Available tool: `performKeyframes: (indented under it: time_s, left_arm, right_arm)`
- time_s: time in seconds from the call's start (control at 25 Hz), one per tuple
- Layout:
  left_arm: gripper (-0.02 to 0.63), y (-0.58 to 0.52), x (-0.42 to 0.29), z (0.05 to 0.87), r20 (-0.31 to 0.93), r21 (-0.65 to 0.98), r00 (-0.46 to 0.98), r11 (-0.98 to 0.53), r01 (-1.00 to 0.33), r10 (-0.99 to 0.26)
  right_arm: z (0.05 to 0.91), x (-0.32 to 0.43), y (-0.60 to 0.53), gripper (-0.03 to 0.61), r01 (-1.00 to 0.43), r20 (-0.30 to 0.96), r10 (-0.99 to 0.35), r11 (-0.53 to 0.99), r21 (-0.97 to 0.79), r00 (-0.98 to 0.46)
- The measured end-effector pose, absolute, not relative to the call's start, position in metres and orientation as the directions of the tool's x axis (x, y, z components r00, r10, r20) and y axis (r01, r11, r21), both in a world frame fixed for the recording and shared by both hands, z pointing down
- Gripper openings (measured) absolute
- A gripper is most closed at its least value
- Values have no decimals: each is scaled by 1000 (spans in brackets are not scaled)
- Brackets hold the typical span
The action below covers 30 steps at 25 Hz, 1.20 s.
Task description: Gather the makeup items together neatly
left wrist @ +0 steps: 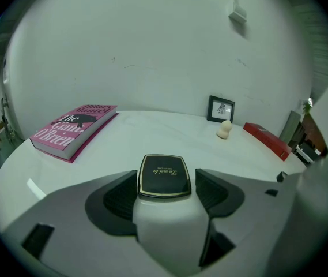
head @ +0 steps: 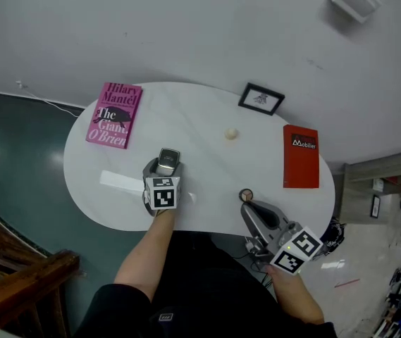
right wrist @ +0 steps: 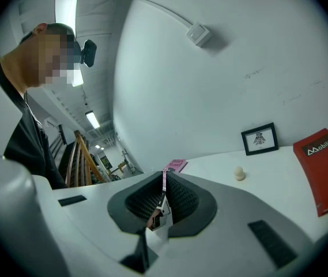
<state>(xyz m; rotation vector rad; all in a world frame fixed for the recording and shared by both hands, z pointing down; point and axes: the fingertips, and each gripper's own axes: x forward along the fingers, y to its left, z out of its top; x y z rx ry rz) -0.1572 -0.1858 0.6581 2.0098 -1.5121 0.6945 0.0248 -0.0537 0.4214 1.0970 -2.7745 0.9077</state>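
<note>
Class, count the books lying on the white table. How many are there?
2. A pink book lies at the table's left end; a red book lies at its right end. None seems hidden.

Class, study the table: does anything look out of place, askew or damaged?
Nothing is spilled or damaged. The makeup is scattered: the makeup sponge sits alone mid-table, the compact lies nearer the front, and a small round item sits near the front edge of the table.
</note>
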Motion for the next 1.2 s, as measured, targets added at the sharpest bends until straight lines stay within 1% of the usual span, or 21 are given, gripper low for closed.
performKeyframes:
  time_s: [0.24,0.4,0.64,0.8,1.0,1.12,1.2]
  left_arm:
    - [311,-183,-155,612,602,94,263,-260,-961,-754]
    - [291,-178,-143,562,520,85,315,-319,-944,-794]
    - [195,-161,-133,487,401,89,391,-390,-917,-828]
    - [158,-147,-123,447,348,69,441,-446,-892,-827]
    - [101,-128,-112,406,262,70,489,-489,-870,-832]
    - [43,-115,-102,391,220,81,522,-517,-852,-824]
    - [29,-109,-96,386,207,87,542,-536,-839,-815]
  right_arm:
    - [404,43,-60,38,-647,186,-654,589,-485,-734]
    - [392,58,-67,38,-656,152,-676,594,-465,-721]
    - [376,74,-76,38,-670,106,-701,610,-423,-705]
    - [369,84,-82,38,-681,87,-711,620,-390,-697]
    - [369,97,-88,38,-702,94,-720,626,-340,-687]
    - [377,103,-85,38,-718,117,-725,621,-316,-679]
    - [384,106,-84,38,-726,136,-727,617,-303,-674]
